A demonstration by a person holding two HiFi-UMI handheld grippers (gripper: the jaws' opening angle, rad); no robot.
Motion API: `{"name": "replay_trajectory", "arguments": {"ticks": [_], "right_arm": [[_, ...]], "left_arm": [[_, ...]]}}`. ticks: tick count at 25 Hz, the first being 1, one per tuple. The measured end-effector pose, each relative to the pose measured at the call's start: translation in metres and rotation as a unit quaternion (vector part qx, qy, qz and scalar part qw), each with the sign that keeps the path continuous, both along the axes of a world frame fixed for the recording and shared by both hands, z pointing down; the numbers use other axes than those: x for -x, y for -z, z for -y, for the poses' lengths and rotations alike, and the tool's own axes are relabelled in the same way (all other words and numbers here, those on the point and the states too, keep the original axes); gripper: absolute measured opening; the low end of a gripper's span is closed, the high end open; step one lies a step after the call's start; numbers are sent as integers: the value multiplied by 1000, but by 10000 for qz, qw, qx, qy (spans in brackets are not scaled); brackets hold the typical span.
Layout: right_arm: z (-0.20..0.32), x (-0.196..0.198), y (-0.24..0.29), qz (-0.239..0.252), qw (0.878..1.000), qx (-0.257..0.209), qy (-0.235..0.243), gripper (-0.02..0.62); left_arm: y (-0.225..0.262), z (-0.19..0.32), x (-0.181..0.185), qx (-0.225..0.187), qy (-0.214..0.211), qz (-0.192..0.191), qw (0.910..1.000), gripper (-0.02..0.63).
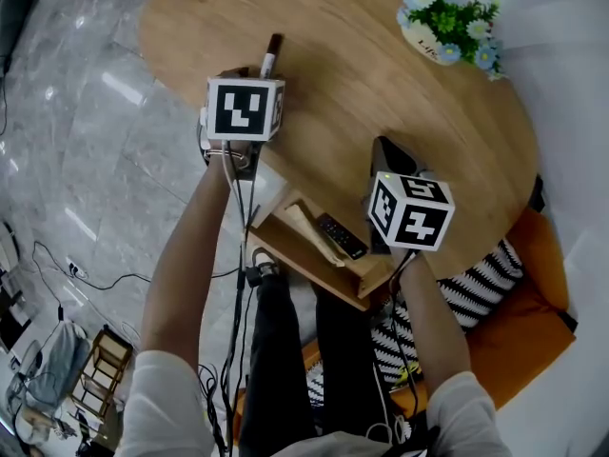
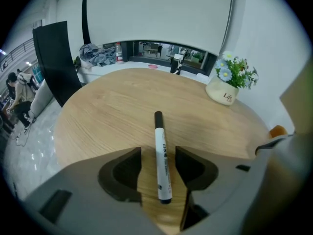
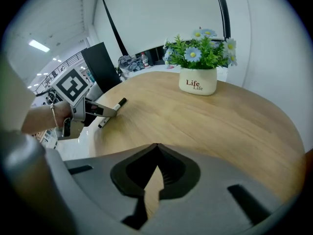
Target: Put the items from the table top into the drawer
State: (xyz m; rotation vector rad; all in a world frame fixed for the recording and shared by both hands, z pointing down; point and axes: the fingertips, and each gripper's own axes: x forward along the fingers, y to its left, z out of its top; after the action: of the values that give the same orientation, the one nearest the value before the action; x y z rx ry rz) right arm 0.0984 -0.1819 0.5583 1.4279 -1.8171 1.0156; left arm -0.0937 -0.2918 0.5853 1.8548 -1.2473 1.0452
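Wood-grain tabletop (image 1: 352, 84) carries the white marker (image 2: 160, 148). It lies flat with its black cap pointing away from me, between the jaws of my left tongs (image 2: 157, 156). Those jaws stand apart, with a strip of wood showing on either side of the barrel, so nothing is gripped yet. My right tongs (image 3: 155, 153) are clenched tip to tip on nothing. They hang near the tabletop's edge, above the open drawer (image 1: 303, 267), where a black remote (image 1: 341, 235) already lies.

My main worry is the barrel, which looks round and smooth. If one jaw meets it before the other, I expect it to roll or skid aside instead of seating. The jaws also straddle the marker's tail end, so a pinch there leaves the long capped end overhanging. It could swivel in the pads or slip out on the way to the drawer. The right tongs sit close to the drawer, and I judge a careless swing could knock the two together. The flower pot (image 1: 447, 29) stands well apart and poses no threat.
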Motion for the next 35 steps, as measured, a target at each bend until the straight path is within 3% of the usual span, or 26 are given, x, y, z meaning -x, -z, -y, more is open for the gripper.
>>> {"name": "replay_trajectory", "arguments": {"ticks": [2, 3, 11, 21, 28, 35], "right_arm": [[-3, -2, -3, -17, 10000, 39, 8, -8], [-5, -3, -4, -21, 10000, 56, 8, -8], [-10, -2, -2, 22, 10000, 69, -9, -8], [-18, -8, 3, -65, 10000, 26, -39, -8], [-31, -9, 9, -150, 9999, -5, 22, -8], [-58, -7, 18, -207, 9998, -37, 1, -8]], "left_arm": [[1, 4, 7, -89, 9, 178, 9998, 74], [1, 4, 8, -78, -15, 205, 9998, 67], [4, -6, 0, 75, -84, 59, 9999, 61], [17, -19, -1, -99, 58, -63, 9999, 61], [22, -51, 6, -54, 359, -186, 9992, 61], [28, -104, 13, 10, 997, -488, 9938, 61]]}}
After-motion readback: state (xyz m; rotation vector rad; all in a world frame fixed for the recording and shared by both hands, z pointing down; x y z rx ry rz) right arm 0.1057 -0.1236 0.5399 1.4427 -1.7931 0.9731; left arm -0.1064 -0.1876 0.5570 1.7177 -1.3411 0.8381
